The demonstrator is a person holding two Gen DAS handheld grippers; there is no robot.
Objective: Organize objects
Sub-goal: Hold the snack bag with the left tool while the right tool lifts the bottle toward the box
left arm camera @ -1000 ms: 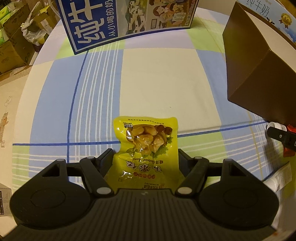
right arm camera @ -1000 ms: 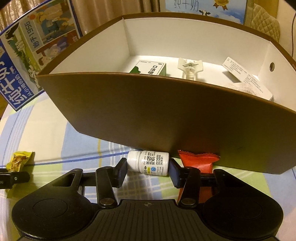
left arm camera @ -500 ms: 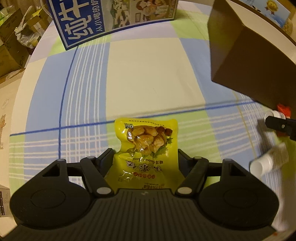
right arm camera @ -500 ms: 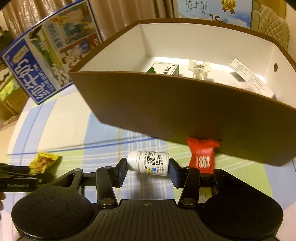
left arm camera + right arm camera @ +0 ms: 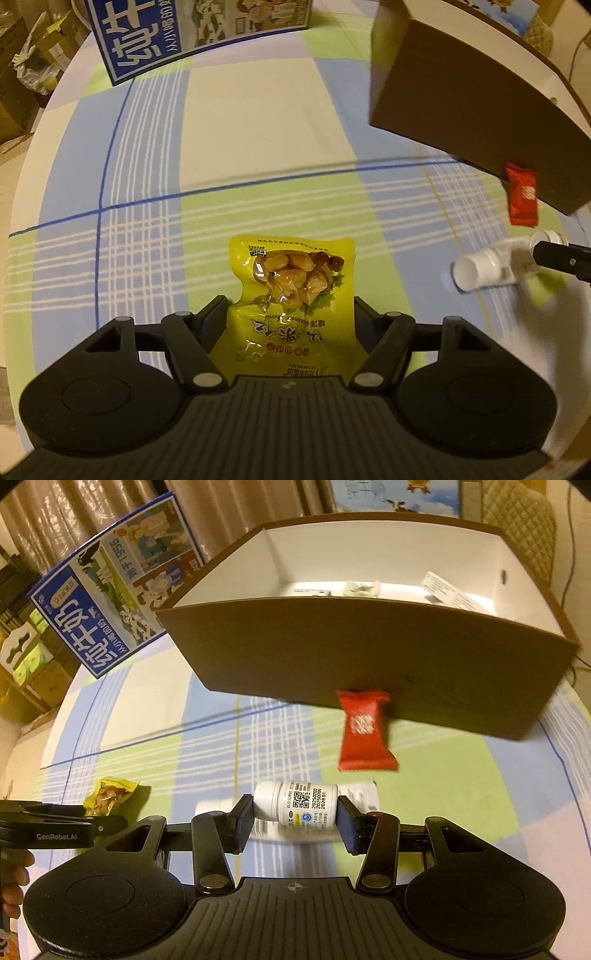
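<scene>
A yellow snack packet [image 5: 291, 291] with nuts showing through its window sits between the fingers of my left gripper [image 5: 290, 310], which is shut on it above the checked tablecloth. My right gripper [image 5: 295, 812] is shut on a small white pill bottle [image 5: 299, 805], held sideways above the table. In the right wrist view the left gripper [image 5: 55, 827] and yellow packet [image 5: 110, 795] show at the far left. The brown box [image 5: 369, 657] with a white inside stands ahead, holding a small carton, a white piece and a leaflet.
A red sachet [image 5: 364, 734] lies against the brown box's front wall. A second white bottle [image 5: 487, 271] lies on its side on the cloth under the right gripper. A blue milk carton [image 5: 110, 602] stands at the back left. The brown box [image 5: 461, 92] is to the right of the left gripper.
Both grippers have drawn back and risen with their loads, so the box looks farther off. The red sachet and the second white bottle on the cloth have come fully into view.
</scene>
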